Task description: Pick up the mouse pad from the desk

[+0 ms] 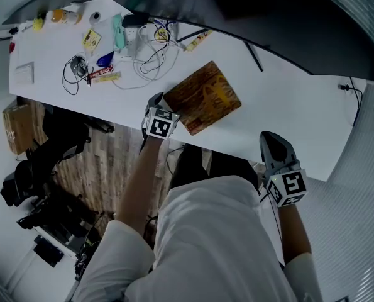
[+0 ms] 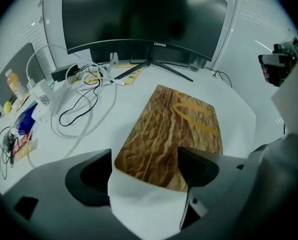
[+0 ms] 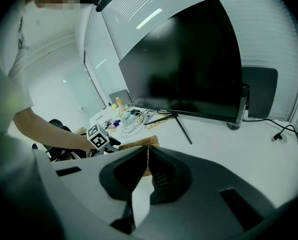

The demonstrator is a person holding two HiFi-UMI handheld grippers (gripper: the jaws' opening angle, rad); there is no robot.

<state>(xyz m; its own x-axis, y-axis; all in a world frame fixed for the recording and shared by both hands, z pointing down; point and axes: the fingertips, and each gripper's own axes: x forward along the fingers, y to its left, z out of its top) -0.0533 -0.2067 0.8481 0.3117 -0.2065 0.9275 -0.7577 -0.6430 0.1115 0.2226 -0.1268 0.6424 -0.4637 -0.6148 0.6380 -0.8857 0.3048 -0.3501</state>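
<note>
L gripper (image 2: 144,161) jaws spread by near edge of crinkly brown rect. mouse pad (image 2: 174,129); R gripper (image 3: 144,156) jaws pressed together

Left tongs (image 1: 160,104) at mouse pad (image 1: 204,96), white desk (image 1: 287,112)

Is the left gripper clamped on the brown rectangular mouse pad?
No, the left gripper hangs wide open above the near edge of the mouse pad, its jaws not touching it.

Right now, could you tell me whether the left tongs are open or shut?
Open: in the left gripper view the left tongs stand wide apart, the mouse pad edge showing between them.
</note>
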